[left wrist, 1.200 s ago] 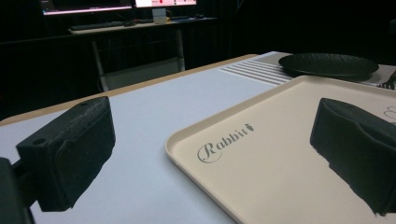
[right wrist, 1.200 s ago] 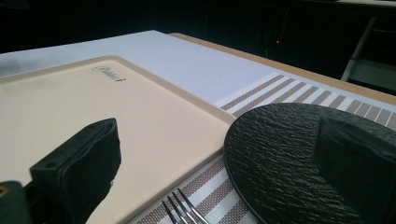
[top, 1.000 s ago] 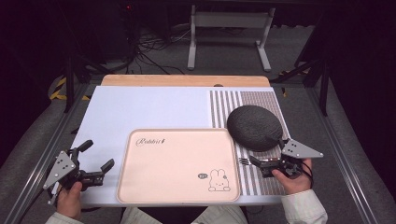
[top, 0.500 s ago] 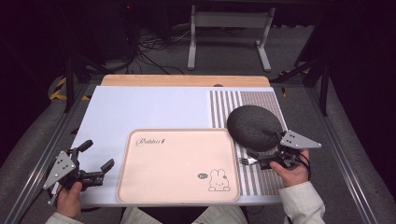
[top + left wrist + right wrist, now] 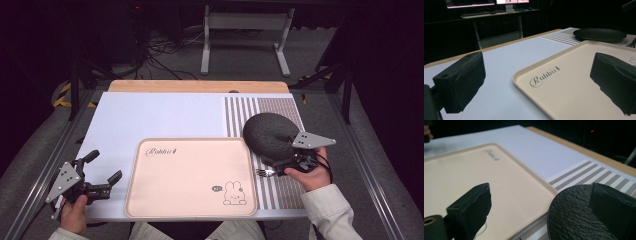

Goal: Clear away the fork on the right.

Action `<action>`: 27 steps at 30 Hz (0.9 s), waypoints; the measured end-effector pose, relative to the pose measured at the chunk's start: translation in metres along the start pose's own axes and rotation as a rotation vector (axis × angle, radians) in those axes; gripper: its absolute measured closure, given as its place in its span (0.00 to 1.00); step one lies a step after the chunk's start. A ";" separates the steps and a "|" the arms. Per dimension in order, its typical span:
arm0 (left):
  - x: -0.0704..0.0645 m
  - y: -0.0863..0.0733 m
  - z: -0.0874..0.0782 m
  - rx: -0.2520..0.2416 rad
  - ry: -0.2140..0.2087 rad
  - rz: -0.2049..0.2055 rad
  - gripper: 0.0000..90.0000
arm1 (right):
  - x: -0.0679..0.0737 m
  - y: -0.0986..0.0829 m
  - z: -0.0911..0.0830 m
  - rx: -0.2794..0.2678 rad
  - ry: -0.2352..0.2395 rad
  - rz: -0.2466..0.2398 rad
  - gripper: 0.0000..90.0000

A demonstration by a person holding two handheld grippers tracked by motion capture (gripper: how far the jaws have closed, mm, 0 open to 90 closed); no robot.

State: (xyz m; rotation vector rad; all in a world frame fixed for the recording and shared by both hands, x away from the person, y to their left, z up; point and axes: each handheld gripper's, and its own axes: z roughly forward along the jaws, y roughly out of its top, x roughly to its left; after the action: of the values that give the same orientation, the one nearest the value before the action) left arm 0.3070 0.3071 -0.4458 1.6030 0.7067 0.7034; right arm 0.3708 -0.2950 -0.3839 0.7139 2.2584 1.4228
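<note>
Lifting your right gripper (image 5: 278, 165) off the fork (image 5: 265, 173), you've swung it toward the black plate (image 5: 270, 132) (jaws spread); left gripper (image 5: 102, 167) idles, spread too.

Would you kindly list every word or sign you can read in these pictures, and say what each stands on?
"Rabbit": script word with a small carrot mark, on the beige tray, near its far left corner.
Small speech bubble beside the rabbit drawing on the tray: too small to read.
No other text is legible.
</note>
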 end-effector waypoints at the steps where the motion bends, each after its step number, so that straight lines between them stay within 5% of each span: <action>1: 0.000 0.000 0.000 0.000 0.000 0.000 0.01 | 0.000 0.002 0.000 0.035 0.012 -0.017 0.08; 6: 0.000 0.000 0.001 0.002 -0.001 0.003 0.01 | -0.003 0.014 -0.002 0.158 0.031 -0.095 0.12; 13: 0.000 0.000 0.000 0.003 -0.001 0.005 0.01 | -0.011 0.020 -0.003 0.406 0.053 -0.179 0.19; 19: 0.000 0.000 0.001 0.006 -0.001 0.007 0.01 | -0.014 0.023 0.003 0.570 0.116 -0.254 0.21; 27: 0.001 0.000 0.000 0.006 -0.002 0.005 0.01 | -0.018 0.022 0.009 0.715 0.182 -0.300 0.23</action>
State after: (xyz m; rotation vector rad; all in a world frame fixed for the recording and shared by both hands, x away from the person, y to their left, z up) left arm 0.3077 0.3079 -0.4461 1.6112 0.7038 0.7041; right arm 0.3956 -0.2915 -0.3675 0.4090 2.8873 0.5416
